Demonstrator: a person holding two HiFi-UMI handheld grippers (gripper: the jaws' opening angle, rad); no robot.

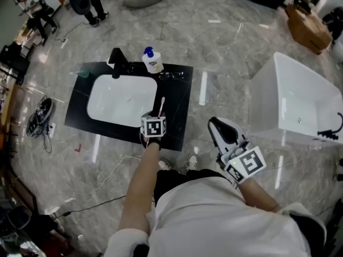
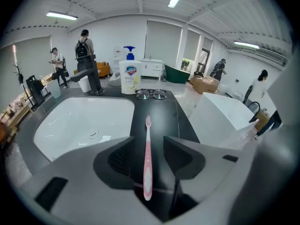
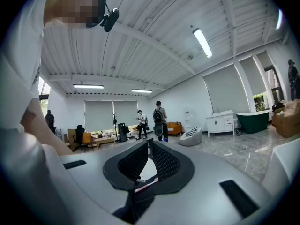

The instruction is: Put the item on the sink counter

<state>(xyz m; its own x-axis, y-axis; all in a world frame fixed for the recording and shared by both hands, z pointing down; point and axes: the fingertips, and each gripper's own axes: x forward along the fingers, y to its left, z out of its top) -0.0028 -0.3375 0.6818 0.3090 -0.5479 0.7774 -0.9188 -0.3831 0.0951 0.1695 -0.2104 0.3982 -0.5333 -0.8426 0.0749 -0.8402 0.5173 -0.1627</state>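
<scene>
Left tool (image 2: 147, 140) is sitting wide open, gripping nothing. The toothbrush (image 2: 148, 161) is lying flat on the black surface (image 2: 161, 114) between its jaws, apparently touching neither. Its long axis is running along the tool's pointing line, bristle head pointing away from it. Suggest lifting straight off with jaws wide, not nudging the handle toward the basin (image 2: 79, 125) on the left. Right tool (image 3: 149, 146) is sitting closed, empty.

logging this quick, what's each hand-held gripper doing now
left hand-held gripper: open, pink toothbrush lies loose between its jaws
right hand-held gripper: closed, empty
</scene>
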